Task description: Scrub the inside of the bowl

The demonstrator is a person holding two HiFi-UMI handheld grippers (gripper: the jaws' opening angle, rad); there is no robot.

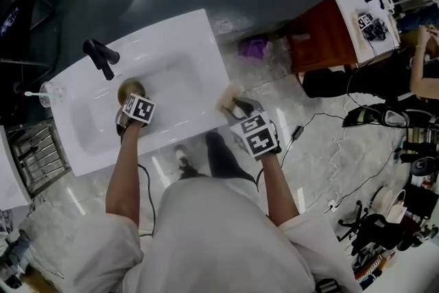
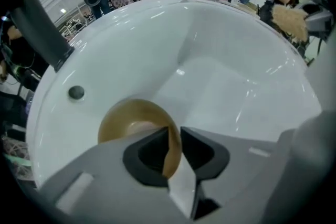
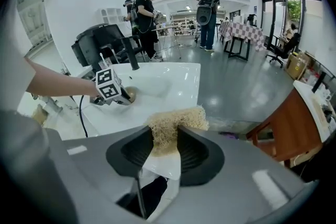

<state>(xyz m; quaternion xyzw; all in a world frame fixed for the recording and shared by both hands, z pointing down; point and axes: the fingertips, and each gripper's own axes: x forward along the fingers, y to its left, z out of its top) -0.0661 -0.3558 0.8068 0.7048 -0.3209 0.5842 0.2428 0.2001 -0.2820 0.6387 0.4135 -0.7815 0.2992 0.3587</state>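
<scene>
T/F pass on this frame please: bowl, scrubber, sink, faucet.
1. The left gripper is shut on the rim of the bowl. True.
2. The bowl is outside the sink. False: it is down in the basin.
3. The right gripper holds a fibrous scrubber. True.
4. The scrubber is touching the bowl. False: it is well apart from it, by the sink's edge.
5. The faucet is white. False: it is black.

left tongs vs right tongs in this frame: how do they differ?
Left tongs pinch the rim of the amber bowl; right tongs pinch a straw-coloured fibre scrubber. Left tongs are down inside the white sink basin; right tongs are outside it, at the counter's edge. Shared: both are shut on something.
</scene>
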